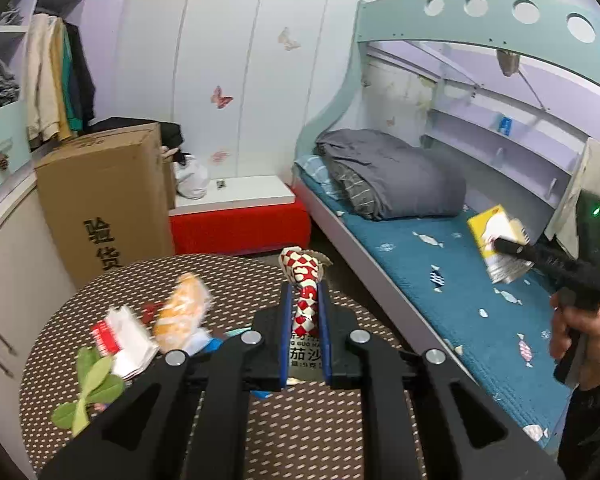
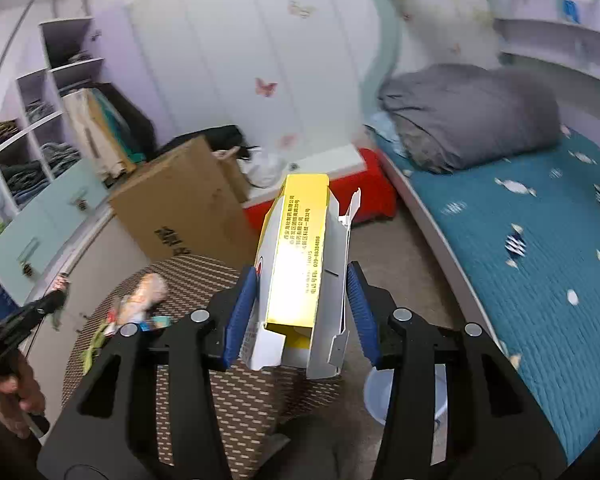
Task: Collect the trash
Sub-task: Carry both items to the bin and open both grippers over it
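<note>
Left tongs (image 1: 305, 312) are clenched on the red-checked sachet (image 1: 306, 280), held above the round bench (image 1: 228, 272); its crumpled top sticks well past the tips, so a thin pinch could let it slide out. Right tongs (image 2: 300, 308) grip the open yellow carton (image 2: 300, 256). Its loose flaps may buckle and drop it. Beyond the left tongs, wrappers (image 1: 156, 320) remain.

A tall cardboard box (image 1: 104, 200) stands at the far edge of the round woven surface (image 1: 236, 276). Right of the box sits a red bench (image 1: 240, 228) with a white top, then the bed (image 1: 440, 280) bearing a folded grey quilt (image 1: 388, 176). Left of the box hang clothes (image 1: 56, 80), seemingly jackets.
</note>
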A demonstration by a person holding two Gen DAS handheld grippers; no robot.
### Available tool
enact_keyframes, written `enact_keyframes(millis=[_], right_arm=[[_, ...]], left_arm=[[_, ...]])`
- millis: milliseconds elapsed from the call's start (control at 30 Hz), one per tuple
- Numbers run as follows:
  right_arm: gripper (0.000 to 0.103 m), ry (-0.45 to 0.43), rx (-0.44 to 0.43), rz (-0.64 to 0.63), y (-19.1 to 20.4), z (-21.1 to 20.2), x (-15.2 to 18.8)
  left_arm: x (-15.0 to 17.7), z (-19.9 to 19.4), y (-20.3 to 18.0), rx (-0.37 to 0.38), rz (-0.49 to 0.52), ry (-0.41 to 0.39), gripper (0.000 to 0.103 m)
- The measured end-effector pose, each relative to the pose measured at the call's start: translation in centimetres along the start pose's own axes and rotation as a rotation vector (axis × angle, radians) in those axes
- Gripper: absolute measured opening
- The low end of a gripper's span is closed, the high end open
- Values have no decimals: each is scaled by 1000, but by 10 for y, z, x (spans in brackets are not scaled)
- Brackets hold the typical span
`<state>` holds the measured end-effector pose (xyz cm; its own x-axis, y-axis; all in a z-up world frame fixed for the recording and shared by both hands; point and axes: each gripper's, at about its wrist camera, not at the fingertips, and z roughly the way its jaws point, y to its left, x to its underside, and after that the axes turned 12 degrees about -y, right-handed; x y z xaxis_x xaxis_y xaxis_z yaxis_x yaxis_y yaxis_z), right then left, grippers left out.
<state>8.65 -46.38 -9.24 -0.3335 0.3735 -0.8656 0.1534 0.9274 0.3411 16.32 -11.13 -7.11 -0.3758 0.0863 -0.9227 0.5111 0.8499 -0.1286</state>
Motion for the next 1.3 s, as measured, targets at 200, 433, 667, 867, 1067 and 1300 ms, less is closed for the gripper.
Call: enact_keyframes(millis=[200,433,667,867,1067,1300], right_arm=[[46,87,95,68,-55,24,25],[46,238,169,179,-116,85,80],[59,366,195,295,-162,140,137],[79,376,231,450,-207,147,162],[80,307,224,448,-222,111,149],[85,195,253,462,-231,59,121]], left_arm=[[3,24,-34,56,15,28,12],[13,58,-66,106,37,82,12],[29,103,-102,141,66,158,12],[48,146,-139,183,99,229,12],[72,190,-177,234,133,311,12],[106,240,-217,300,167,427,12]])
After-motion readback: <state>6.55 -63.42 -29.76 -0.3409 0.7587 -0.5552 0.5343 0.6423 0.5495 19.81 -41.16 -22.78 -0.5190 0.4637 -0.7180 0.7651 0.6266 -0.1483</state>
